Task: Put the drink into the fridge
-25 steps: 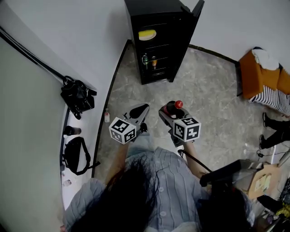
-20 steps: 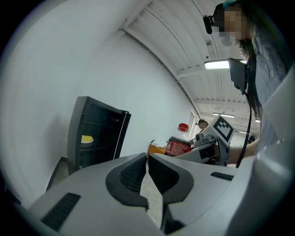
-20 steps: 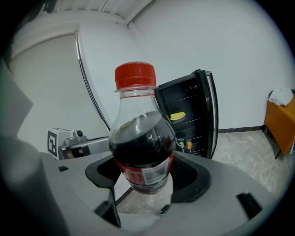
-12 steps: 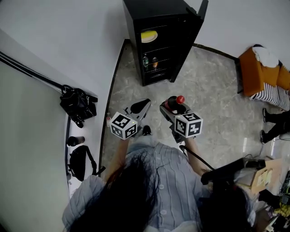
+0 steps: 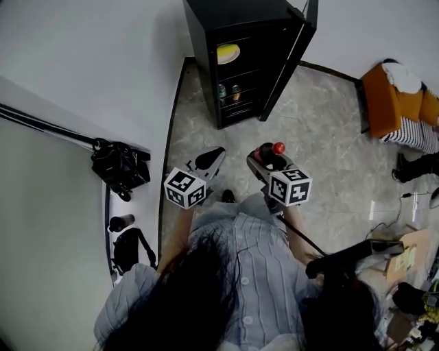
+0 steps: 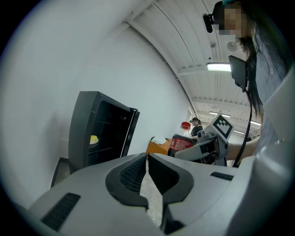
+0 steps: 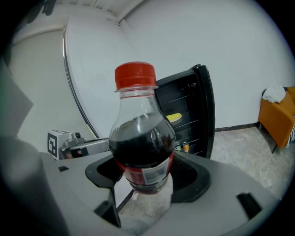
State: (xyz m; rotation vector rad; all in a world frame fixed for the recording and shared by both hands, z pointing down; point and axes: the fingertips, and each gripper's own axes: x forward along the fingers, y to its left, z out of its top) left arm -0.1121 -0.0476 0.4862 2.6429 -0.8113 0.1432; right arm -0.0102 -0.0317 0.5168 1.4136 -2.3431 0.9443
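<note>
The carrying step seems to be in hand: the drink bottle [image 7: 143,143] is squeezed upright by the right gripper [image 5: 264,161], the left gripper [image 6: 147,177] is closed on nothing, and the open fridge [image 5: 233,10] at 12 o'clock must next be reached.

Bright, even indoor light from a ceiling lamp [image 6: 219,67]; fisheye-warped, dark-cornered gripper views.

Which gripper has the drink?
The right gripper, its jaws clamped on the dark cola bottle with a red cap. The left gripper is shut with nothing between its jaws.
</note>
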